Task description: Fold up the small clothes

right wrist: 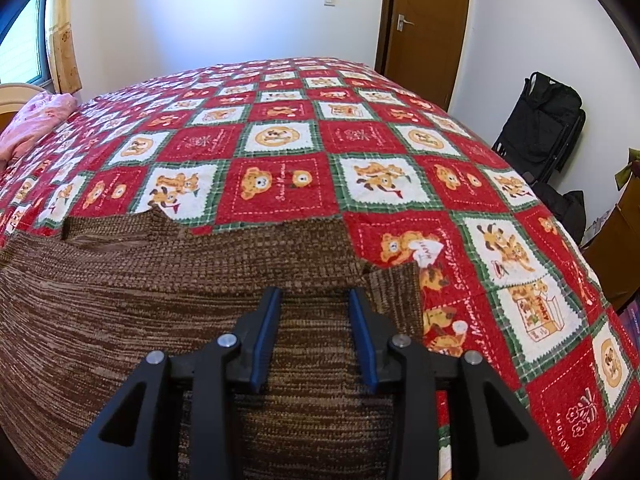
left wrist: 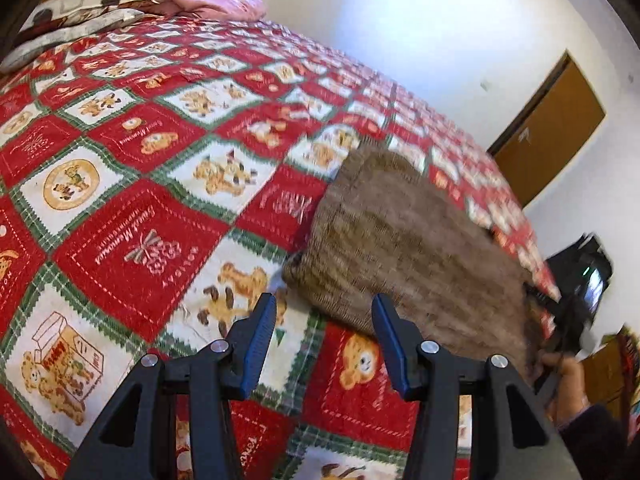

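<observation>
A brown knit (right wrist: 168, 300) lies spread flat on the bed (right wrist: 400, 184), over its red bear quilt. Pillows (left wrist: 76, 12) and a pink blanket (left wrist: 212, 0) lie at the bed's far end; a black bag (right wrist: 544, 124) stands by the wall. The left gripper (left wrist: 324, 320) hangs partly open and empty beside the knit's edge. The right gripper (right wrist: 314, 308), tilted down over the knit, is narrowly open, pads clear

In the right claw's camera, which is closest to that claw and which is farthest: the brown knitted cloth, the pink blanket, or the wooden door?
1. The brown knitted cloth is nearest, lying on the bed right under the right claw.
2. The pink blanket comes next, at the bed's far left edge.
3. The wooden door is farthest, in the wall beyond the bed, upper right.
</observation>
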The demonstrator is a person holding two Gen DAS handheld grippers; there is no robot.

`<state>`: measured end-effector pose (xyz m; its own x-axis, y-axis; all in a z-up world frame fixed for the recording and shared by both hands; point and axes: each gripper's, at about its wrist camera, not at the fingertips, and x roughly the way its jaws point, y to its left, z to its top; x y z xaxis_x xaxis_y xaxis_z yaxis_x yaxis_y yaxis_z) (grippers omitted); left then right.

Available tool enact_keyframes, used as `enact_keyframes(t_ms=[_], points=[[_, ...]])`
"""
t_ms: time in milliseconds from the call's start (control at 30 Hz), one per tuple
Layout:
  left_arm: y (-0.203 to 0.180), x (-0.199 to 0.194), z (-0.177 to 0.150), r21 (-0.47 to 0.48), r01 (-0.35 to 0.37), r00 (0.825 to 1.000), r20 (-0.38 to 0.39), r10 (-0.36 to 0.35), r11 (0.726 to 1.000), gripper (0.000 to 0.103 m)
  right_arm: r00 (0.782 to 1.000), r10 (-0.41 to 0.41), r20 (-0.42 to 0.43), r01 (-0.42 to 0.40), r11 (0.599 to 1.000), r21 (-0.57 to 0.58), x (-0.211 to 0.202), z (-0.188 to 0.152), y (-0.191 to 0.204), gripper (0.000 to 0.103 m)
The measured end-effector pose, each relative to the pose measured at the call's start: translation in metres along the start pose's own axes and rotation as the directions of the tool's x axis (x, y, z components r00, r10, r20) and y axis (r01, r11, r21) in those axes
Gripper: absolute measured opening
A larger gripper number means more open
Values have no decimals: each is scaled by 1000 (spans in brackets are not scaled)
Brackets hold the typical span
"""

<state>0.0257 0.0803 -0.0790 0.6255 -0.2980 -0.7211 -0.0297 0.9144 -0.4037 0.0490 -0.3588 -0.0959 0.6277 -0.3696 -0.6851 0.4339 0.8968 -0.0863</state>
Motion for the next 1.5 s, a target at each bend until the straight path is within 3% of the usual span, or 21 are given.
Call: enact_keyframes(t_ms=[100, 167, 233, 400, 467, 533, 567, 700, 800, 900, 1000, 1067, 1167, 1200, 1333, 1500], points=[[4, 2, -1, -30, 1, 1000, -19, -1, 1000, 51, 999, -29, -16, 29, 1000, -8, -2, 2, 2, 43], [4, -2, -1, -14, -16, 1000, 5, 16, 1000, 51, 995, -101, -22, 101, 995, -19, -15, 2, 3, 50], [3, -7, 0, 18, -41, 999, 30, 40, 999, 51, 988, -143, 56, 141, 989, 34, -44, -2, 0, 50], [1, -19, -4, 38, -34, 998, 53, 32, 999, 51, 993, 5, 115, -9, 1000, 28, -113, -23, 15, 47], [-1, -21, -8, 42, 1, 999, 52, -3, 999, 51, 990, 97, 107, -96, 995, -16, -132, -34, 30, 38], [-6, -21, -10, 61, 28, 999, 44, -30, 998, 51, 983, 164, 78, -161, 986, -46, -146, -47, 47, 15], [-9, -21, -10, 71, 39, 998, 43, -42, 997, 51, 975, 216, 49, -214, 976, -49, -151, -55, 55, 10], [-33, -19, -1, 156, 84, 995, 37, -91, 984, 51, 935, 347, -77, -347, 938, 3, -147, -81, 86, 9], [-57, -11, 13, 244, 132, 990, 25, -142, 961, 51, 925, 369, -87, -370, 929, 13, -141, -85, 107, 9], [-66, 5, 18, 262, 83, 996, 16, -90, 961, 51, 897, 437, -72, -429, 898, 100, -127, -72, 114, 9], [-57, 14, 13, 228, 64, 998, -4, -65, 971, 51, 893, 448, -51, -438, 888, 142, -107, -58, 126, 9], [-45, 14, 7, 197, 57, 998, 2, -59, 979, 51, 902, 428, -46, -414, 891, 186, -88, -55, 130, 9], [-26, 12, 0, 164, 28, 999, 18, -31, 986, 51, 896, 434, -88, -400, 878, 264, -56, -62, 135, 9], [-22, 12, 0, 152, 24, 999, 18, -27, 988, 51, 897, 434, -77, -400, 874, 275, -50, -67, 134, 5], [-5, 11, -4, 58, 40, 999, 20, -41, 998, 51, 926, 375, -43, -363, 917, 165, -62, -72, 144, 3], [6, 3, -11, -45, 81, 994, 76, -77, 996, 53, 903, 425, -68, -404, 891, 206, -58, -72, 133, 1]])
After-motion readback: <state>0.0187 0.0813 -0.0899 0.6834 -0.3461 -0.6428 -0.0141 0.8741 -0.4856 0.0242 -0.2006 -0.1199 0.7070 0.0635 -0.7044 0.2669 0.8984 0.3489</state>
